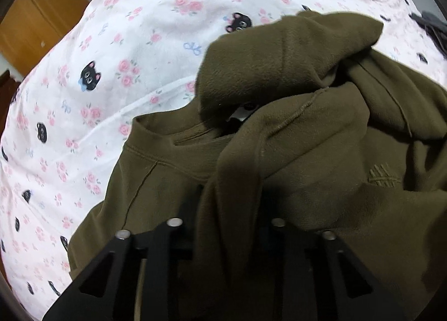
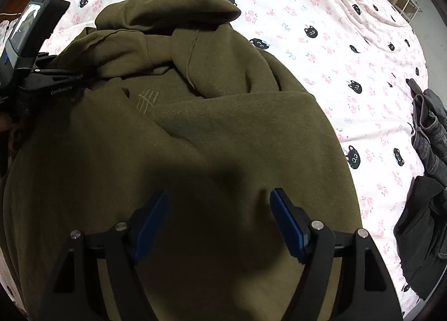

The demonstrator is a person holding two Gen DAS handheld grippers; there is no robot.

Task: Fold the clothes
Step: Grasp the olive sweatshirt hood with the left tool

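Hoodie (image 2: 195, 131) in olive fleece lies crumpled on the floral bedsheet (image 1: 83, 97), its hood bunched at the far end. At its left side, the left gripper (image 1: 226, 226) is clenched on a raised fold, likely to draw that side over. Right of it, the right gripper (image 2: 219, 209) hovers over the hoodie's body, jaws wide and empty; dark clothes (image 2: 427, 181) wait off the hoodie's right.

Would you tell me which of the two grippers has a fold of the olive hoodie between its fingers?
The left gripper: a ridge of the hoodie rises between its fingers. The right gripper stands open above flat cloth.
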